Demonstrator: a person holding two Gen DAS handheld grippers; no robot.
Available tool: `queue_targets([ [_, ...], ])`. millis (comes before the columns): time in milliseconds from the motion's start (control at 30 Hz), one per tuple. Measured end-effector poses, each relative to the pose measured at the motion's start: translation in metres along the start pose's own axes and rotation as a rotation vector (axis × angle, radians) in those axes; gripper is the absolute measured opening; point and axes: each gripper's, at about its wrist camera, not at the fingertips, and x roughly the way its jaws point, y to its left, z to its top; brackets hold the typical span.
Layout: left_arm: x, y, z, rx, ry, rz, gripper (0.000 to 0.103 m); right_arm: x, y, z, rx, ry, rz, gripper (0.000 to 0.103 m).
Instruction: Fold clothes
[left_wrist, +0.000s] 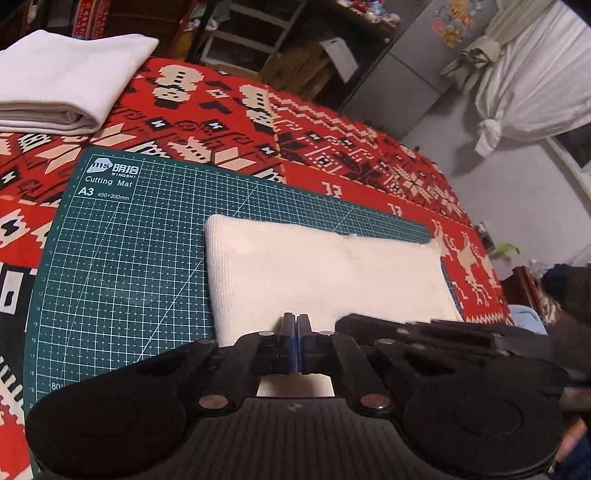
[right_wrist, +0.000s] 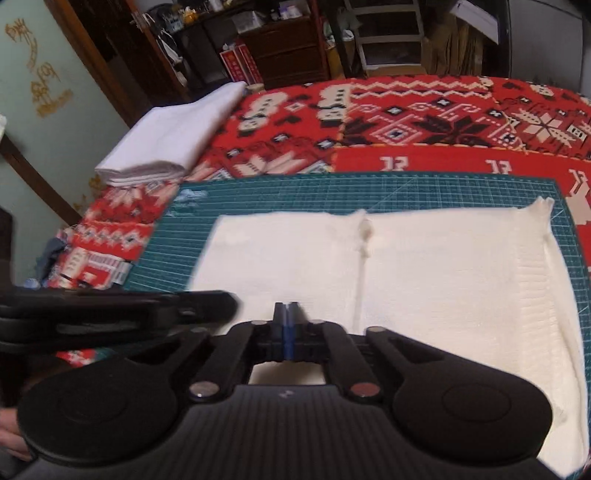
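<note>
Cream knit garment (right_wrist: 424, 288) lies folded on the green cutting mat (left_wrist: 122, 266), toward its right edge. Both the left gripper (left_wrist: 296, 321) and right gripper (right_wrist: 286, 310) are pinched closed (apparently empty) at its near edge; next they should press the fold flat evenly.

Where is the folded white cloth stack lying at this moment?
The folded white cloth stack lies on the red patterned blanket, at the far left in both views, beyond the green cutting mat.

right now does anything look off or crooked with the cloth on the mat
Slightly. The cream cloth sits shifted right on the green cutting mat, its right edge about at the mat's edge. Its far right corner sticks up in a point, and a small bunched ridge marks the far edge. Nothing looks spilled or damaged.
</note>
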Motion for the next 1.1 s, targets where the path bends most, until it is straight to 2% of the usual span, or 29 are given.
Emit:
queue_targets([
  [67,-0.002,0.002,0.000,-0.002,0.006,-0.009,0.002,0.000,-0.008,-0.001,-0.006,0.008,-0.042,0.000],
  [100,-0.004,0.002,0.001,-0.002,0.006,-0.009,0.002,-0.003,-0.012,0.000,0.007,0.010,-0.034,0.000],
  [233,-0.005,0.004,0.011,-0.016,-0.020,-0.034,0.003,-0.015,-0.006,0.011,0.011,-0.032,0.031,0.001],
  [367,0.006,0.010,0.022,-0.051,-0.023,-0.059,0.003,0.002,0.017,0.025,-0.015,-0.016,0.096,0.002],
  [500,0.009,0.021,0.018,-0.069,-0.019,-0.073,0.003,0.017,0.011,0.021,-0.038,-0.015,0.093,0.000],
  [567,0.007,0.026,0.016,-0.076,-0.022,-0.092,0.003,0.017,0.001,0.021,-0.025,-0.031,0.039,0.000],
  [733,0.007,0.032,0.017,-0.100,-0.027,-0.112,0.003,0.014,-0.015,0.033,0.024,-0.036,0.009,0.001],
  [867,0.006,0.029,0.020,-0.100,-0.043,-0.111,0.003,0.007,-0.007,0.044,0.026,-0.067,0.103,0.003],
  [933,0.007,0.031,0.020,-0.114,-0.040,-0.116,0.003,0.020,0.005,0.049,0.009,-0.033,0.117,0.003],
  [1000,0.006,0.035,0.019,-0.131,-0.038,-0.128,0.003,0.034,0.012,0.049,-0.012,-0.011,0.092,0.002],
  [1100,0.003,0.040,0.016,-0.146,-0.036,-0.138,0.003,0.040,0.002,0.049,-0.019,-0.038,0.010,0.000],
])
